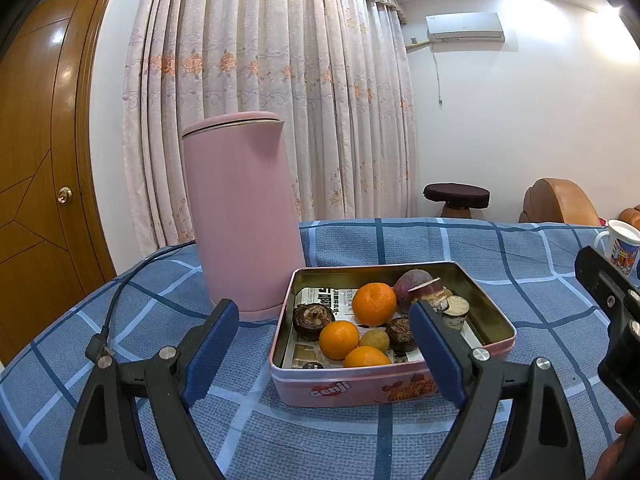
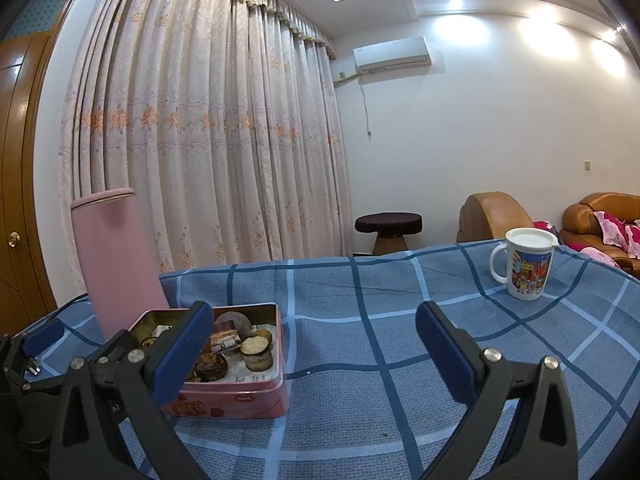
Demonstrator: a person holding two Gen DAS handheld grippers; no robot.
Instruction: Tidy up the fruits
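A pink tin box (image 1: pixel 394 384) sits open on a table covered with a blue checked cloth (image 1: pixel 440 240), and it holds the fruit. Inside, over printed paper lining the bottom, lie three oranges: the largest orange (image 1: pixel 375 303) toward the back, a second orange (image 1: pixel 339 339) in front of it, and a third (image 1: pixel 366 357) against the front wall. A small yellow-green fruit (image 1: pixel 375 340) is wedged between the front two oranges. Two dark brown, rough-skinned fruits (image 1: pixel 313 320) rest among them, one at the left and one at the right. A purple fruit (image 1: pixel 412 286) lies in the far right corner, beside a small paper cup cake (image 1: pixel 456 312).

Just behind the tin's left corner stands a tall pink kettle (image 1: pixel 244 216), upright with its lid closed, and a black cable (image 1: pixel 120 292) trails over the cloth at its left.

The left gripper (image 1: pixel 324 354) hangs low in front of the tin with its blue-padded jaws spread wide, the tin lying between them, gripping nothing. The right gripper (image 2: pixel 316 350) is also spread wide and empty, over bare cloth to the right of the tin, its left finger overlapping the tin's near corner in the right wrist view.

A white cartoon-printed mug (image 2: pixel 526 266) with a lid stands well apart at the far right of the table.
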